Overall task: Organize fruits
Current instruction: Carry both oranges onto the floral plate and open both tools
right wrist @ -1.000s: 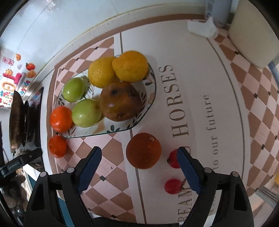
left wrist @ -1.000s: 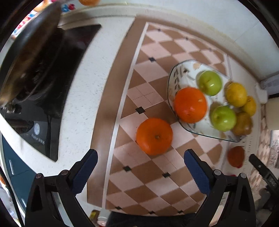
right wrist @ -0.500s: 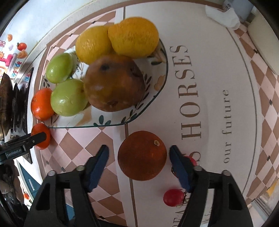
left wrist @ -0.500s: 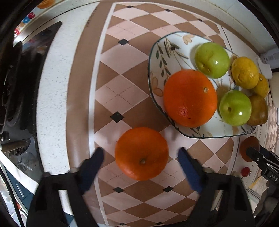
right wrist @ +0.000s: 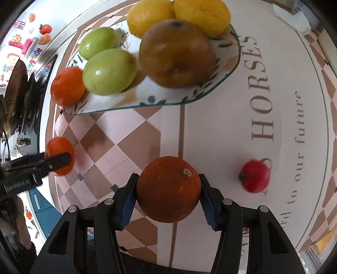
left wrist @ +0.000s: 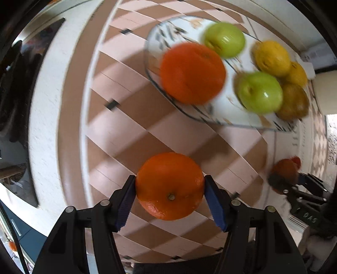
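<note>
My left gripper is shut on a bright orange, its blue pads pressed on both sides. My right gripper is shut on a darker, reddish orange. A patterned glass plate ahead holds an orange, two green apples, two yellow citrus fruits and a brown fruit. The right gripper with its orange shows at the right of the left wrist view; the left one shows at the left of the right wrist view.
A small red fruit lies on the mat to the right of my right gripper. A black stove with a pan stands at the left. A checked mat with lettering covers the counter. A crumpled tissue lies at the back right.
Both grippers have closed in on their oranges and shut on them. Both views have moved closer to the plate.
</note>
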`<move>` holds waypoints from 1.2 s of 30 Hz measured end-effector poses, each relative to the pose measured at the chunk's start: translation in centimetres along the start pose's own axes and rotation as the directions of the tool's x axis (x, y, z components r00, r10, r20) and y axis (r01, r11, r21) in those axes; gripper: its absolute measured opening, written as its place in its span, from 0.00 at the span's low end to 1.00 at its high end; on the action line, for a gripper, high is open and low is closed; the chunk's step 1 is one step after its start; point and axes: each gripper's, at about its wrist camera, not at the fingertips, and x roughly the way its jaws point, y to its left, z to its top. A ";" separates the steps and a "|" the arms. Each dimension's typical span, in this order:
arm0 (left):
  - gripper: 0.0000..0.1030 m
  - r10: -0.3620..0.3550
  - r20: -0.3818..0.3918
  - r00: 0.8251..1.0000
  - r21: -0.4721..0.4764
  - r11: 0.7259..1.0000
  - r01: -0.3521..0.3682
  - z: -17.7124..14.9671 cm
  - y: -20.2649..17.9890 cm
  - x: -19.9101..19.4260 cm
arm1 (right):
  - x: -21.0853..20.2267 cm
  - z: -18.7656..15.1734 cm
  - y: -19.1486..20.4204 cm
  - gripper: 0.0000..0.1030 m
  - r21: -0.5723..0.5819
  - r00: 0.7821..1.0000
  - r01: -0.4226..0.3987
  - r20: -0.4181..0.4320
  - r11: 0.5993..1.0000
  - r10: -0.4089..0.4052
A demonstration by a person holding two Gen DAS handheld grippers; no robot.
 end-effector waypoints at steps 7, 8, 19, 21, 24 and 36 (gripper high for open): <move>0.60 0.015 -0.006 1.000 0.001 1.000 -0.015 -1.1 -0.4 0.7 | 0.0 0.0 -0.4 0.63 0.025 1.000 0.012 0.017 1.000 -0.012; 0.60 0.018 -0.004 1.000 0.002 1.000 -0.018 -1.2 -0.4 0.7 | 0.0 0.0 -0.6 0.64 0.027 1.000 0.015 0.017 1.000 -0.015; 0.59 0.008 -0.008 1.000 0.007 1.000 -0.008 -0.6 -1.3 1.2 | -1.4 -0.5 -2.0 0.64 0.044 0.999 0.001 0.044 0.999 -0.003; 0.60 0.009 -0.009 1.000 0.009 1.000 -0.009 -0.6 -1.4 1.3 | -1.5 -0.4 -1.8 0.64 0.040 0.999 -0.003 0.054 0.999 0.000; 0.60 0.008 -0.013 1.000 0.009 1.000 -0.008 -0.5 -1.4 1.5 | -1.6 -0.4 -1.2 0.56 0.009 0.997 0.014 0.074 1.000 -0.015; 0.59 -0.045 0.071 0.996 0.024 0.999 0.043 0.4 -2.4 -4.2 | -5.6 0.7 0.8 0.56 -0.042 0.987 -0.061 0.145 0.997 0.066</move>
